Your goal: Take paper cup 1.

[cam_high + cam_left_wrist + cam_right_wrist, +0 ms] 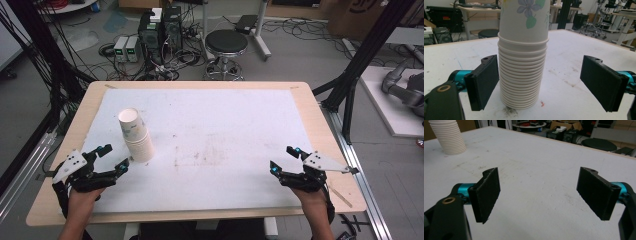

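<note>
A stack of several white paper cups (136,136) stands upside down on the white mat (215,125) at its left side. My left gripper (114,157) is open just in front of the stack. In the left gripper view the stack (523,65) stands a little beyond the jaws, nearer the left pad (484,82), and its top cup bears a flower print. My right gripper (284,159) is open over the right front part of the mat, with nothing between its jaws. The right gripper view shows the stack (449,137) far off at the upper left.
The mat covers a wooden table (325,145) with bare wood at its edges. Behind the table a black stool (226,45) and computer boxes (160,30) with cables stand on the floor. Black frame posts (360,60) rise at the right.
</note>
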